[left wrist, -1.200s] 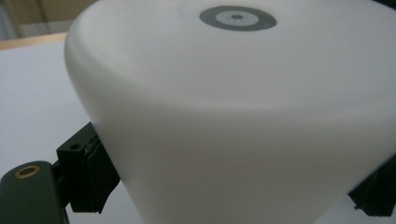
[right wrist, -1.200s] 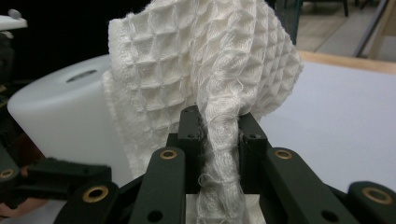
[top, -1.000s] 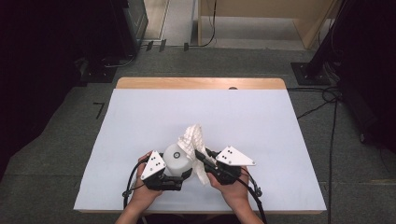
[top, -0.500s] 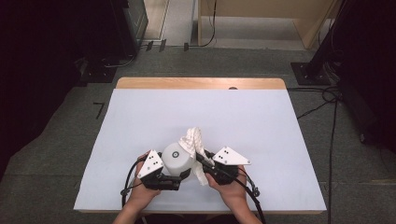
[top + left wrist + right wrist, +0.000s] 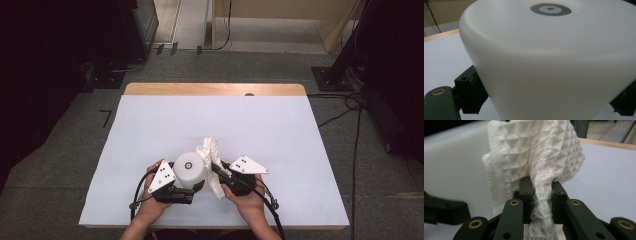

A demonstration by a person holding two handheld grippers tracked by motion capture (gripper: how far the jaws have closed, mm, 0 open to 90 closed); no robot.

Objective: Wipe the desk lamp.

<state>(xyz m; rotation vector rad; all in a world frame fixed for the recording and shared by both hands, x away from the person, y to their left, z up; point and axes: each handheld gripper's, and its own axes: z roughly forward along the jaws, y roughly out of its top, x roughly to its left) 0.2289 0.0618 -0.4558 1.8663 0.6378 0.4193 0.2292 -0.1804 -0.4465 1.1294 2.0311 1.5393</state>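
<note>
— What sort of place is this?

— A lab or recording room, not a home. The table [image 5: 280,130] is a bare wooden top under a plain white sheet, standing on grey carpet [image 5: 55,165].

— What else shows it?

— Well beyond the fingers [image 5: 216,170], past the table's far edge, cables [image 5: 227,30] trail across the floor. A black stand [image 5: 345,60] rises far off to their right, dark equipment [image 5: 135,25] to their left.
</note>
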